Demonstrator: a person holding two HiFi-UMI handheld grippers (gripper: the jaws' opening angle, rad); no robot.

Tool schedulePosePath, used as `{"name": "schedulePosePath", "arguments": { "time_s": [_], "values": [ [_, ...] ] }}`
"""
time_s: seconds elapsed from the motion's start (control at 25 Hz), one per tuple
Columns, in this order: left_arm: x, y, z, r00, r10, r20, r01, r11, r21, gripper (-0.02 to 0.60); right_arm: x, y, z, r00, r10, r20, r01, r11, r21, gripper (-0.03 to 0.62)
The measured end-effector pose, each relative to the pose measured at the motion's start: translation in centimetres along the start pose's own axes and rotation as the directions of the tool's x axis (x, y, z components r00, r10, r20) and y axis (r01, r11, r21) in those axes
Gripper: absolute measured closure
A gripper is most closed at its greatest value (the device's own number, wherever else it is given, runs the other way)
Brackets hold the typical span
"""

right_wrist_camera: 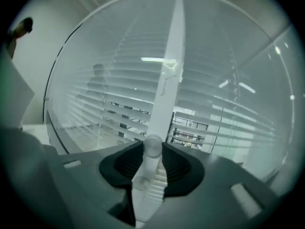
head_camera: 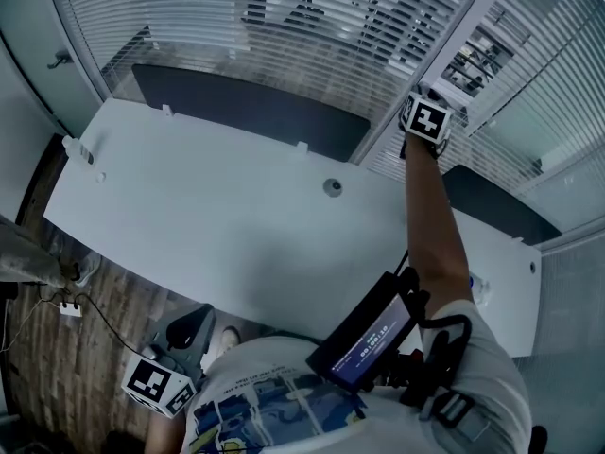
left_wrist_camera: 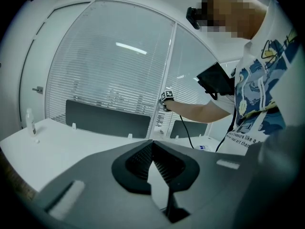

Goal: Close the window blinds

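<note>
White slatted blinds [head_camera: 312, 17] hang behind glass beyond the white desk [head_camera: 236, 225]. Their slats stand partly open, and buildings show through in the right gripper view. My right gripper [head_camera: 423, 97] is stretched out to the white window post [right_wrist_camera: 171, 70] between two panes. A small round white knob [right_wrist_camera: 152, 146] on the post sits between its pads, and the right gripper [right_wrist_camera: 152, 149] is shut on it. My left gripper [head_camera: 194, 318] hangs low beside my body, off the desk's near edge. Its pads meet at the tips, so the left gripper [left_wrist_camera: 152, 144] is shut on nothing.
Two dark divider screens [head_camera: 246, 112] [head_camera: 492, 206] stand along the desk's far edge. A small bottle [head_camera: 77, 149] is at the desk's left end and a cable grommet [head_camera: 333, 186] near the middle. A power strip [head_camera: 68, 307] lies on the wooden floor.
</note>
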State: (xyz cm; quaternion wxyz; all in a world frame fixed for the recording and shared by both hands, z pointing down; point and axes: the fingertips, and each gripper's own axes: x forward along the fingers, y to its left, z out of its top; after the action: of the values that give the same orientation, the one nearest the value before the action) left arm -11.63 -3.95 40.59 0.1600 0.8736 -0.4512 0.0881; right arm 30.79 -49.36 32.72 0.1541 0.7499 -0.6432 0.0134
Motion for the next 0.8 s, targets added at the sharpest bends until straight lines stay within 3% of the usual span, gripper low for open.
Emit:
{"name": "schedulePosePath", "arguments": {
  "time_s": [0.2,0.32,0.52,0.8],
  "values": [
    [0.1,-0.3,0.1,1.000,-0.005,0.001,0.005,1.000,0.003,0.577,-0.3,0.7,0.8,1.000,-0.028,0.010,0.029,0.962,-0.271,0.470],
    [0.2,-0.3,0.1,1.000,-0.008,-0.002,0.008,1.000,0.005,0.577,-0.1,0.9,0.3,0.999,-0.051,-0.011,0.042,0.915,-0.401,0.470],
    [0.4,-0.2,-0.3,1.000,-0.014,-0.003,0.014,1.000,0.001,0.577,0.3,1.1,-0.3,0.994,-0.108,0.000,0.086,0.790,-0.607,0.470],
    [0.9,-0.7,-0.2,1.000,-0.026,-0.004,0.026,1.000,-0.003,0.577,0.9,0.8,-0.9,0.985,-0.169,0.021,0.122,0.611,-0.782,0.470]
  ]
}}
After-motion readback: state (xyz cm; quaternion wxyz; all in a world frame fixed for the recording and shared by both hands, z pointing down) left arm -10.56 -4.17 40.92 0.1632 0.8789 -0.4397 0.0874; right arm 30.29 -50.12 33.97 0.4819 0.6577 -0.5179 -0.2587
